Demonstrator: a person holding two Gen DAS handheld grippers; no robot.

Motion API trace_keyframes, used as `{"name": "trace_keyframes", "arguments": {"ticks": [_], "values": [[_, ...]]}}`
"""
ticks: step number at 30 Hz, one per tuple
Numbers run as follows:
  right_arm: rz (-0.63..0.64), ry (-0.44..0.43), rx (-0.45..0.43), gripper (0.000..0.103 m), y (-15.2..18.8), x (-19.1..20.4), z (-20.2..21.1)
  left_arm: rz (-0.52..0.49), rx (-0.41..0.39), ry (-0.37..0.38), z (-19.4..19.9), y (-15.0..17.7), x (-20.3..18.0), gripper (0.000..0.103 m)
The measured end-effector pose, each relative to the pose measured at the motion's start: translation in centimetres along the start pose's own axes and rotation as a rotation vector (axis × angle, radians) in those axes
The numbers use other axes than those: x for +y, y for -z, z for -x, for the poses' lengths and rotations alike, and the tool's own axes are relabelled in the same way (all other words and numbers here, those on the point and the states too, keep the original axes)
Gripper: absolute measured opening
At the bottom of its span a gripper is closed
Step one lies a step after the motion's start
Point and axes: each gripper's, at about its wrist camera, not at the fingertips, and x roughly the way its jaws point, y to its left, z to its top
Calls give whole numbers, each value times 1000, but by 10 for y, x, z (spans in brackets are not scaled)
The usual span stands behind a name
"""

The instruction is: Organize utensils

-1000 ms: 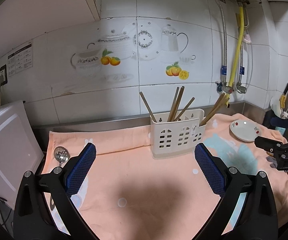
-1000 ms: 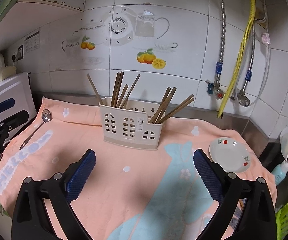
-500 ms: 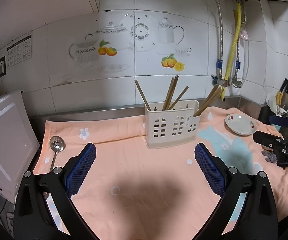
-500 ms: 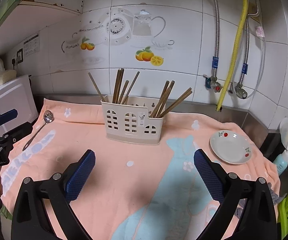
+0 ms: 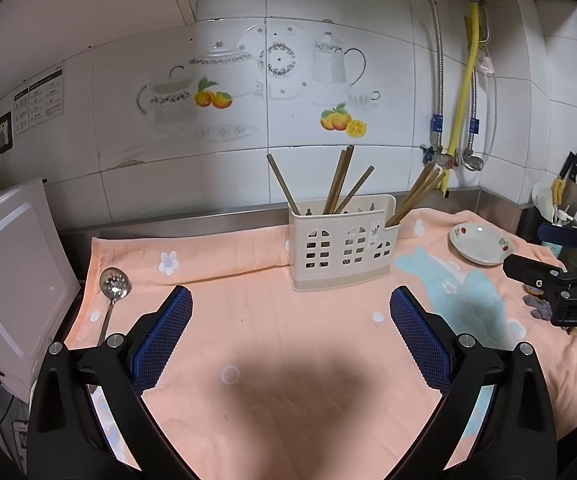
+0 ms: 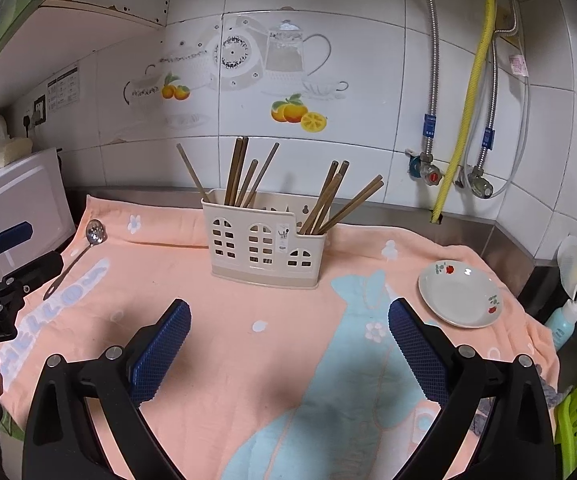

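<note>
White wall tiles with printed teapots and oranges stand behind a steel counter, and a yellow hose runs down the wall beside two metal hoses. On the counter lies a big peach-coloured towel with a light blue figure and small white flowers. At its left edge stands a white appliance, which I cannot identify for sure.

Near the back of the towel, about in the middle, stands a cream utensil holder with small window-shaped holes. Brown chopsticks lean in its left compartment, and another bundle leans to the right out of its lower right compartment. A white saucer with little red flowers lies on the right part of the towel, well apart from the holder. A perforated metal spoon lies flat near the left edge of the towel, bowl toward the wall, also well apart from the holder.

Both grippers hover above the front of the towel. The left gripper has its blue padded fingers spread wide and grasps nothing. The right gripper is the same: its fingers are released, with only towel between them.
</note>
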Motion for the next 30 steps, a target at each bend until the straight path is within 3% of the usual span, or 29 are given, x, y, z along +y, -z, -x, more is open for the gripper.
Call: {"name": "trace_keyframes", "arguments": {"ticks": [30], "values": [[-12, -12, 13, 96, 4, -1, -3, -4, 26, 16, -4, 8, -6, 98]]}}
